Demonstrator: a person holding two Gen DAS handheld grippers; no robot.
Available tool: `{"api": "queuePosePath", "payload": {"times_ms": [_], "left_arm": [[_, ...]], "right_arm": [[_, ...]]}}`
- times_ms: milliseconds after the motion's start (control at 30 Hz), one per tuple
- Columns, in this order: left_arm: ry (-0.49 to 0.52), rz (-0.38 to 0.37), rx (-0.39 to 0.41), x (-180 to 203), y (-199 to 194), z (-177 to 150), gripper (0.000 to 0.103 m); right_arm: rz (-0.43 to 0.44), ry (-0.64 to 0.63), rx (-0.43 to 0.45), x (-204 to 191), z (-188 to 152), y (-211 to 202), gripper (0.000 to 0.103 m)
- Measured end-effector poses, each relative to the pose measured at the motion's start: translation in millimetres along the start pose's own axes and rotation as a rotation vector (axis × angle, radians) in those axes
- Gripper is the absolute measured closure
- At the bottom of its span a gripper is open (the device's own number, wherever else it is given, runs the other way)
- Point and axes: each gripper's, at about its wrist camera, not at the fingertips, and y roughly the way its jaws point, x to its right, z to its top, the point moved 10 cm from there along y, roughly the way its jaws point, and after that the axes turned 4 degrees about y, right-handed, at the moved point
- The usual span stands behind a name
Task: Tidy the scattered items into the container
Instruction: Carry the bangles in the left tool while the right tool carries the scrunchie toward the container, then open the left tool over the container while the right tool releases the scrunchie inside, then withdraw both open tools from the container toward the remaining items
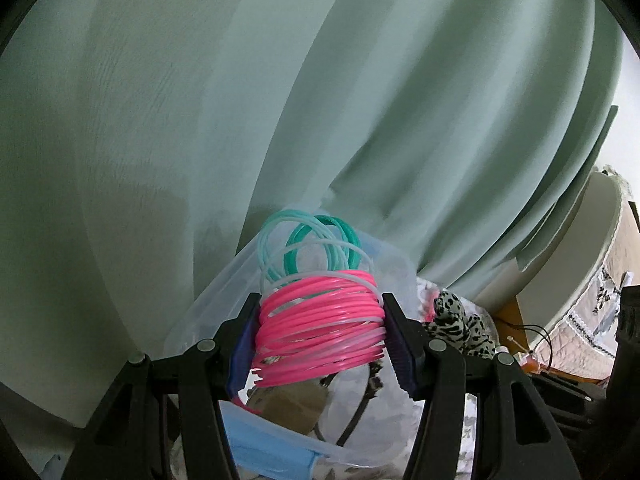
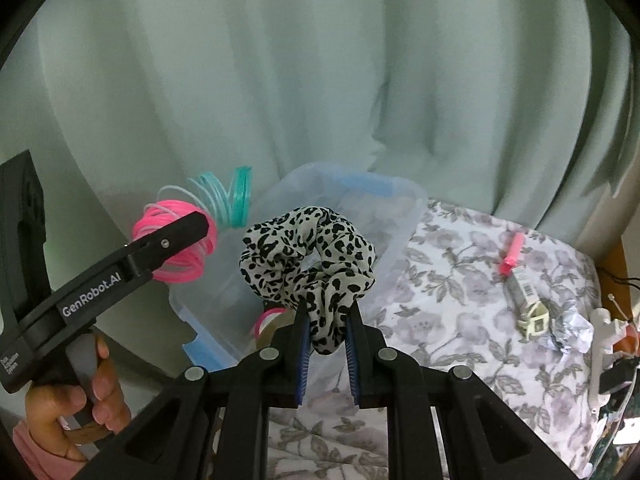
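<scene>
Filling both fingers' gaps: bangles (image 1: 320, 336), scrunchie (image 2: 308, 264).

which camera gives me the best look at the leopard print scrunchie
The right wrist view. The leopard print scrunchie sits centre frame there, pinched in the right gripper above the clear container. The left wrist view catches only part of it, off to the side beyond the left gripper's finger.
</scene>
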Motion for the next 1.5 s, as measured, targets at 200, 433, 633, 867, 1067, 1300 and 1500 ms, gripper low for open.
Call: {"api": "queuePosePath", "payload": {"times_ms": [200, 433, 633, 867, 1067, 1300, 1500], "left_arm": [[-0.014, 0.001, -0.041, -9, 15, -6, 0.043], [-0.023, 0.011, -0.067, -22, 23, -3, 0.043], [-0.017, 0.032, -0.080, -26, 27, -3, 0.041], [-0.008, 0.033, -0.094, -24, 25, -2, 0.039], [-0.009, 0.040, -0.094, -31, 7, -4, 0.039], [0.009, 0.049, -0.093, -18, 12, -7, 0.039], [0.060, 0.055, -0.086, 9, 6, -3, 0.039]], "right_arm": [[0.005, -0.015, -0.044, -10, -4, 19, 0.085], [0.011, -0.031, -0.079, -19, -6, 34, 0.084], [0.012, -0.045, -0.082, -22, -4, 42, 0.083], [0.010, -0.070, -0.095, -24, -8, 49, 0.070], [0.009, -0.058, -0.087, -19, -7, 47, 0.066], [0.017, -0.025, -0.071, -10, -9, 36, 0.066], [0.026, 0.012, -0.041, 5, -9, 20, 0.066]]}}
